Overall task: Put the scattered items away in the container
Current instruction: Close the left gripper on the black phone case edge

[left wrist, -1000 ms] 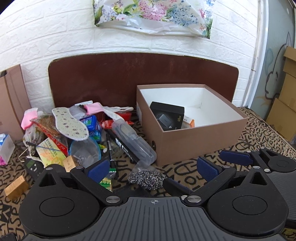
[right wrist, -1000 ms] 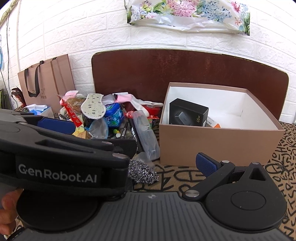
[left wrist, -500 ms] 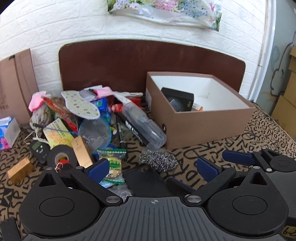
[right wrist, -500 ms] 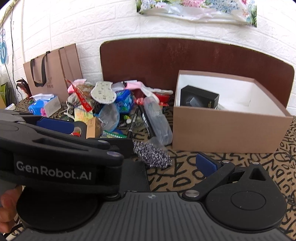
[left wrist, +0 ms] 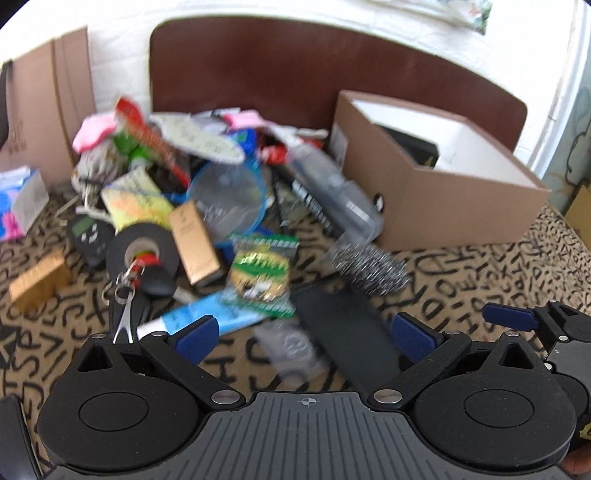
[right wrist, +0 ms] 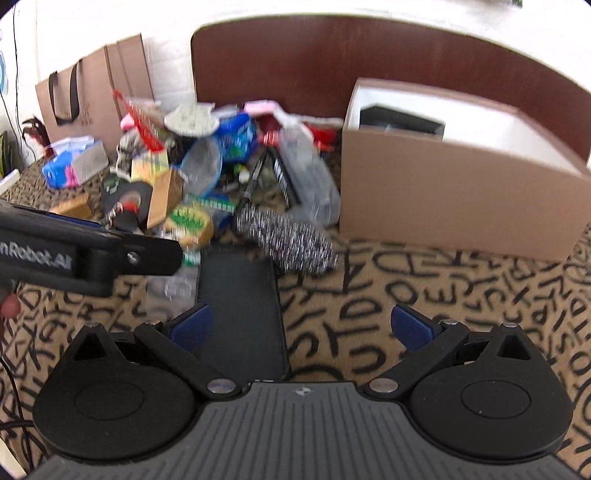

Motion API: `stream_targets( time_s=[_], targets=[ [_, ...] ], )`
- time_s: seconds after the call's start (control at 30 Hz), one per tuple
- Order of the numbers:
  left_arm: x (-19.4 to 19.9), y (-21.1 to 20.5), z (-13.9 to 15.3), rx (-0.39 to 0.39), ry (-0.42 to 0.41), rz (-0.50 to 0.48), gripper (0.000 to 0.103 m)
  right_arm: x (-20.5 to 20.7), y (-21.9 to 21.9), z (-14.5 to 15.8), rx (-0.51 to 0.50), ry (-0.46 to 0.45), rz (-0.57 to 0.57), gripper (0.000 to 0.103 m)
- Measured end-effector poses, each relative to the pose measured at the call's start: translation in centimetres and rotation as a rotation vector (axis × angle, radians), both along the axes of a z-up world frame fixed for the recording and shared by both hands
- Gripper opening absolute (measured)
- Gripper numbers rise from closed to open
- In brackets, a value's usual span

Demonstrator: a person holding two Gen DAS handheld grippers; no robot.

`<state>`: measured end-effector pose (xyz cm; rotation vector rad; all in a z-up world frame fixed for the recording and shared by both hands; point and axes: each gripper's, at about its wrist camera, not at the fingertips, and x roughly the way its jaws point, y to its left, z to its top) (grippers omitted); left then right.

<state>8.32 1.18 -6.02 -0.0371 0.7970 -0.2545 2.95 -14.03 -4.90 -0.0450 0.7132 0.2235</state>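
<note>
We see the box (right wrist: 458, 206) at far right beside the clutter (left wrist: 207, 206), our left gripper (left wrist: 303, 334) and right gripper (right wrist: 299, 328) both hovering low, jaws spread and empty, over the scourer (right wrist: 286, 240).

The table (right wrist: 424, 295) is covered with a tan cloth printed with black letters. A dark brown rounded board (right wrist: 332, 59) stands upright at the rear of the table, against a white brick-pattern wall (left wrist: 122, 22). A brown paper bag (right wrist: 92, 96) with dark handles stands at the rear left, against the wall. A flowered plastic bag (left wrist: 461, 9) hangs on the wall above the board.
</note>
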Motion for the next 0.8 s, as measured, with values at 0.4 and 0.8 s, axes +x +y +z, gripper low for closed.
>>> stream_targets(
  time_s=[0.4,0.8],
  targets=[
    [1.4,-0.5,-2.6,-0.045,0.118,-0.059,0.064,0.9,-0.2,-2.2,0.029,0.028,0.021,0.073],
    [2.2,-1.3,-3.5,-0.073,0.165,-0.099,0.052,1.3,0.8,-2.6,0.001,0.015,0.092,0.028]
  ],
)
